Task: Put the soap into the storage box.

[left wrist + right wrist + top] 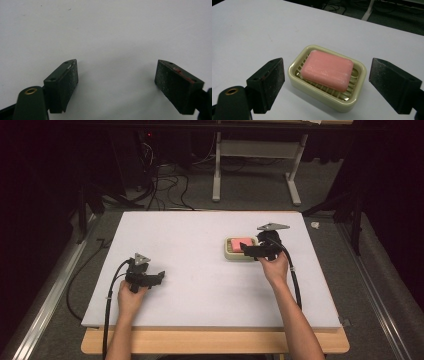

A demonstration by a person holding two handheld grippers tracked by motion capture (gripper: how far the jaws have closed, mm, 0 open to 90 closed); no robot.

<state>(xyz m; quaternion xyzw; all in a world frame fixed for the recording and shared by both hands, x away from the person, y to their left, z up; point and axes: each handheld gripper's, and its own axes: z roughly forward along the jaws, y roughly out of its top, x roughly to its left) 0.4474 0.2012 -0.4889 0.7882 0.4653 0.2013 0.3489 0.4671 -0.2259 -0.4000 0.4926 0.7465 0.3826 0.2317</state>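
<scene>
High view: a white tabletop (200, 265) carries a cream soap dish (234, 249) right of centre, with a pink soap bar (241, 242) lying in it. The right claw (247, 250), held in the person's right hand (275, 267), sits at the dish's right side, its tips at the dish rim; whether they touch cannot be told. The left claw (159, 276), held in the left hand (131, 297), rests low over bare tabletop near the front left, well apart from the dish. Left gripper view: the left claw (116, 82) is spread wide, both pads over bare white tabletop (110, 32), nothing between them. Right gripper view: the right claw (327, 86) is spread wide, one jaw on either side of the soap dish (322, 96) and clear of its walls. The soap bar (327, 70) lies flat on the dish's ribbed floor, slightly askew.
</scene>
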